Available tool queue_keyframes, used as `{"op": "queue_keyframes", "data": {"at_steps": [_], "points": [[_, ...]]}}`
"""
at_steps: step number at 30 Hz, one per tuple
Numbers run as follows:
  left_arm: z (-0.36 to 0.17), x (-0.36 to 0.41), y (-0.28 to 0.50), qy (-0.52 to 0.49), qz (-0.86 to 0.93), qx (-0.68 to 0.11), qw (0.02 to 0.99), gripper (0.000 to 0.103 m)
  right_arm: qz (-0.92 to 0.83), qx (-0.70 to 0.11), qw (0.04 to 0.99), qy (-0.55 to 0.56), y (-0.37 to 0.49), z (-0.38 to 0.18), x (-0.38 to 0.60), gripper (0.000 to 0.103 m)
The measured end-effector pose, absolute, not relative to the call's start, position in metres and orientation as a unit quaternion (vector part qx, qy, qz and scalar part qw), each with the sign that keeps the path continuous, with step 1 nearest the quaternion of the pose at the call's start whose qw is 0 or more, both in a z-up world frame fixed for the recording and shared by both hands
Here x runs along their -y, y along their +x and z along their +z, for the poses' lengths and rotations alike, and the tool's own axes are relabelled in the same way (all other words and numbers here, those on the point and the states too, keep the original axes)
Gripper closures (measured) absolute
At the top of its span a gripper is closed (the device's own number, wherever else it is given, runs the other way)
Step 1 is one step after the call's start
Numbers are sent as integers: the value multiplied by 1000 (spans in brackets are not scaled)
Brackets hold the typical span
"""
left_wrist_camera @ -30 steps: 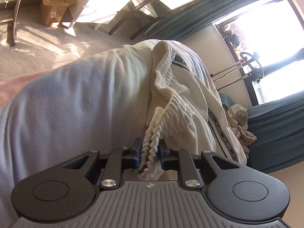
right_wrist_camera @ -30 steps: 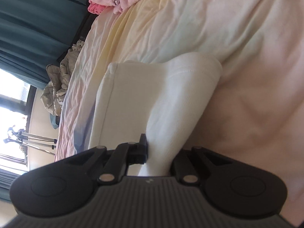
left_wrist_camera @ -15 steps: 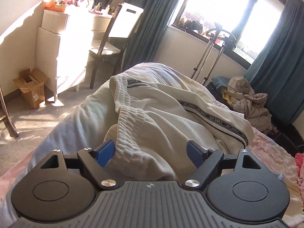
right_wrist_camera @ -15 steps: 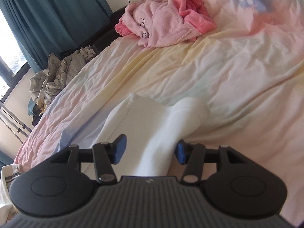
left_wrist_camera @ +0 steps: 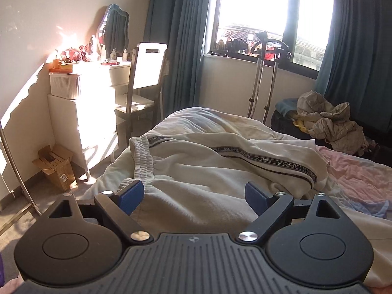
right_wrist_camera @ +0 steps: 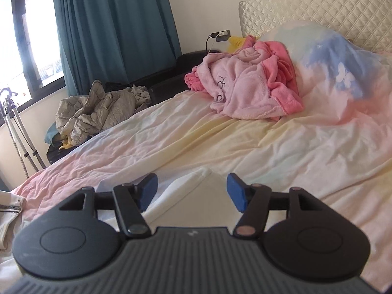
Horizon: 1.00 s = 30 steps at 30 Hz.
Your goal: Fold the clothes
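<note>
Left wrist view. The left tongs (left_wrist_camera: 193,197) stand wide apart; their jaws have just been opening, and the blue pads (left_wrist_camera: 129,196) press on nothing. The cream trousers (left_wrist_camera: 220,166) lie on the bed (left_wrist_camera: 355,174) directly ahead of and below the tongs, with cloth showing in the gap between the pads but free of them. The ribbed waistband (left_wrist_camera: 142,154) sits ahead and to the left, close to the left pad. The dark lettered stripe (left_wrist_camera: 259,160) marks the garment's long axis: it runs from the waistband, upper left, toward the lower right, slanting across the line the tongs point along. The tongs are held nearly level in roll and pitched gently downward. A white dresser (left_wrist_camera: 98,112) and a chair (left_wrist_camera: 144,90) stand beyond the bed.

Right wrist view. The right tongs (right_wrist_camera: 192,192) are partly apart; their jaws have just been opening as well. A folded white edge of cloth (right_wrist_camera: 181,191) lies in the gap, touching neither pad (right_wrist_camera: 236,191). It extends forward and slightly right along the pointing line. A strip of the cream trousers shows at the far left edge. A pink robe (right_wrist_camera: 247,85) lies well apart, near the headboard (right_wrist_camera: 318,7).

Judgement: the garment is released. The left tongs are nearer the waistband, so the next grasp there falls to them.
</note>
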State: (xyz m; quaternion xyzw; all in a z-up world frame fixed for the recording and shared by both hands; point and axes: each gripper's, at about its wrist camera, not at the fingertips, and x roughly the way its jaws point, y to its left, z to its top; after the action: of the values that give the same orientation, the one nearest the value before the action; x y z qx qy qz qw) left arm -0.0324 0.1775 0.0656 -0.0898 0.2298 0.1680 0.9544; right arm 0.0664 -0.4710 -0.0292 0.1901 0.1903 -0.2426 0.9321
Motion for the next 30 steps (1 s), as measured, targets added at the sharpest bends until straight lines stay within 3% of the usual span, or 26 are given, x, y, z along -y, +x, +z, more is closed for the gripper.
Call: {"op": "queue_keyframes", "data": {"at_steps": [16, 24, 30], "points": [[42, -16, 75, -44, 6, -227, 973, 12, -21, -190, 967, 171, 81, -13, 391, 40], [-14, -15, 100, -52, -13, -267, 962, 12, 46, -219, 966, 131, 99, -30, 353, 40], [-40, -23, 114, -70, -27, -303, 950, 12, 128, -268, 936, 189, 152, -55, 295, 45]]}}
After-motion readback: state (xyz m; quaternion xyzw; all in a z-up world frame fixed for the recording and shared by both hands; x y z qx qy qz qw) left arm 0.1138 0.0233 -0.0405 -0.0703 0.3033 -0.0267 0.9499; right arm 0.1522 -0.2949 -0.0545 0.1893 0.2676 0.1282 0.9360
